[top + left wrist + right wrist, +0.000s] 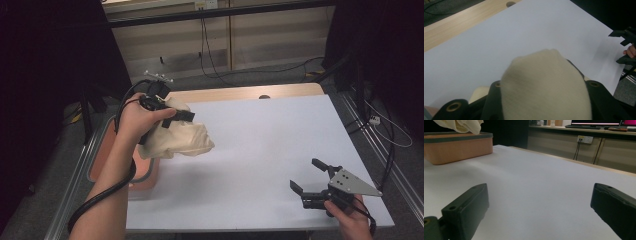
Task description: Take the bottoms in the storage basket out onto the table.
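The right gripper view shows wall sockets (584, 139) and a monitor (596, 122) behind the bench. From above, a white sheet (270, 145) covers the wooden bench (240, 93). The left tongs (172, 112) clamp a cream cloth (182, 137), held aloft beside the orange tray (145, 175). The right tongs (307, 175) rest low near the front right corner, jaws wide apart.

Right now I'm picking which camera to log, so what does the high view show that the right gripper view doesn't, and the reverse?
High view alone: the person's left hand and left gripper holding the cream cloth above the table, and the right gripper's grey plate. Right gripper view alone: a close look between its own fingers, set wide apart, and a wall socket. Both share the white sheet, the orange tray and the cloth.
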{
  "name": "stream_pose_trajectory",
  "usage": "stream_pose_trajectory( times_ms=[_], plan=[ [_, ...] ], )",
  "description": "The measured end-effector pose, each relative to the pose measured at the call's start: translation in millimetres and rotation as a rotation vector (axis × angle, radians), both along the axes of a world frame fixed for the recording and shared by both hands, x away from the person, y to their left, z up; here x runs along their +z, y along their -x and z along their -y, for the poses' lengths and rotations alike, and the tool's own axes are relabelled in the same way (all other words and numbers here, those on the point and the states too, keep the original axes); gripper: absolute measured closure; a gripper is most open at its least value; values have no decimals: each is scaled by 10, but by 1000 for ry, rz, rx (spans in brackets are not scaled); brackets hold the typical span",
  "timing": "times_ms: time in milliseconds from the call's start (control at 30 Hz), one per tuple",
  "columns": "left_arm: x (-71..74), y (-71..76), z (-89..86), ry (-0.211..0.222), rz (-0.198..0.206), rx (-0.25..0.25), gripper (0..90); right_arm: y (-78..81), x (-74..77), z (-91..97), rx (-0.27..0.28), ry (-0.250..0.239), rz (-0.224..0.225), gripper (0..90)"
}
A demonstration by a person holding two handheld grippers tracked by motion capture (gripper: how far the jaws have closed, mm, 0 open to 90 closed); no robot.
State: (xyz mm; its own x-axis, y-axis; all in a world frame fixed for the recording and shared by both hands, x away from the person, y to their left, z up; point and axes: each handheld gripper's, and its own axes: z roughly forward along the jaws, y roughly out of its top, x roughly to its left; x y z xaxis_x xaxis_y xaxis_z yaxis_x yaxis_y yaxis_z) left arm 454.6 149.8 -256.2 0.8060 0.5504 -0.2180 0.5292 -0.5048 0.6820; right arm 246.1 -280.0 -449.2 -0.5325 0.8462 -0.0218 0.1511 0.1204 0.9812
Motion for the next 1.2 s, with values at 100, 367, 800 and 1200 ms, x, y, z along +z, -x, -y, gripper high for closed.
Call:
stream_pose_trajectory(
  times_ms=[100,367,800,1200],
  plan=[
    [-16,4,24,2,0,0,583,0,0,0,0,-1,-1,15],
    [-82,8,96,7,-4,-8,583,3,3,3,0,-2,0,15],
    [-141,34,194,13,14,-19,584,6,4,2,1,-3,0,15],
    [-222,60,267,19,21,-26,583,8,6,11,2,-3,2,15]
  ],
)
